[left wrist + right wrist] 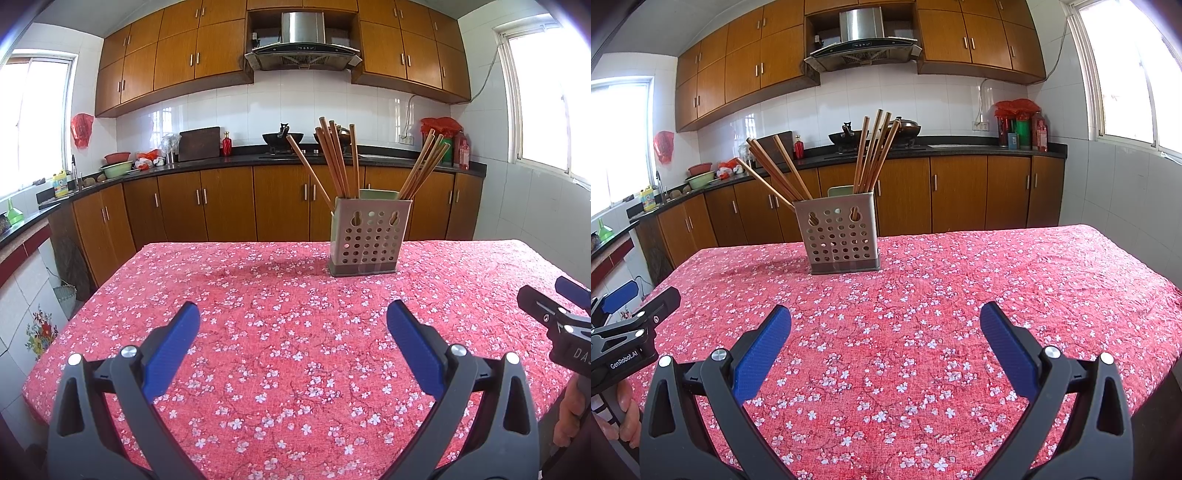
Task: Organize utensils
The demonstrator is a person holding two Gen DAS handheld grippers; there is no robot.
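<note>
A grey perforated utensil holder [369,236] stands upright on the far part of the red floral table [280,350]. Several wooden chopsticks [334,158] stick out of it in two bunches. The holder also shows in the right wrist view [837,236], with its chopsticks [873,151]. My left gripper [293,314] is open and empty, low over the near table, well short of the holder. My right gripper [885,317] is open and empty, also near the front. Each gripper shows at the edge of the other's view: the right gripper [554,314] and the left gripper [631,314].
The table's cloth [960,332] is a red one with white flowers. Behind the table runs a black counter [236,160] with wooden cabinets, a wok [282,138], bowls and bottles. Windows are on both side walls. A tiled wall drops off left of the table.
</note>
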